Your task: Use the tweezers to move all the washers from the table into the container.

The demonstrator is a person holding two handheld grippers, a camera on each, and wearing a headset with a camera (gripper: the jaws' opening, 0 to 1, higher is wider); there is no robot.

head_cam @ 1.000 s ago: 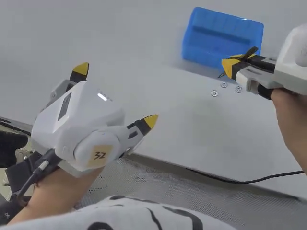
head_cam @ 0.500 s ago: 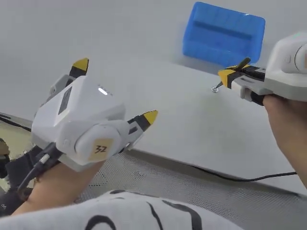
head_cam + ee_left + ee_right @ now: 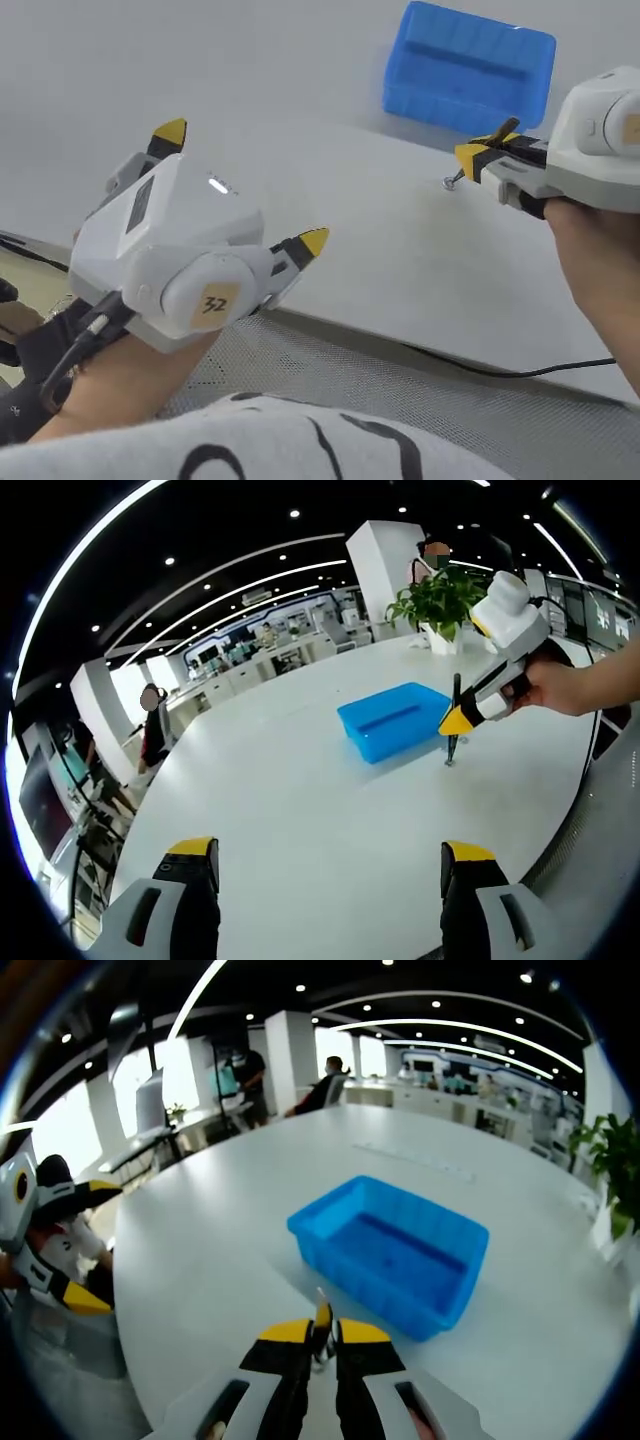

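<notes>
One washer [image 3: 447,185] at the tweezers' [image 3: 457,692] tip on the white tabletop [image 3: 400,260].
Nearest, the left gripper [image 3: 241,187] hovers with jaws wide apart; farther on, the right gripper's [image 3: 483,148] jaws clamp the tweezers, just short of the blue container [image 3: 470,65].

White-shelled left claw [image 3: 241,187] and right claw [image 3: 482,148], yellow-tipped; tan "32" sticker [image 3: 213,305]; black cable [image 3: 72,358]; white black-printed top [image 3: 260,450]

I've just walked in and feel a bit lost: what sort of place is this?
Probably a big open-plan office or showroom hall: long curved ceiling light strips, rows of desks with people, a potted plant. The work sits on a wide white table holding a blue container.
</notes>
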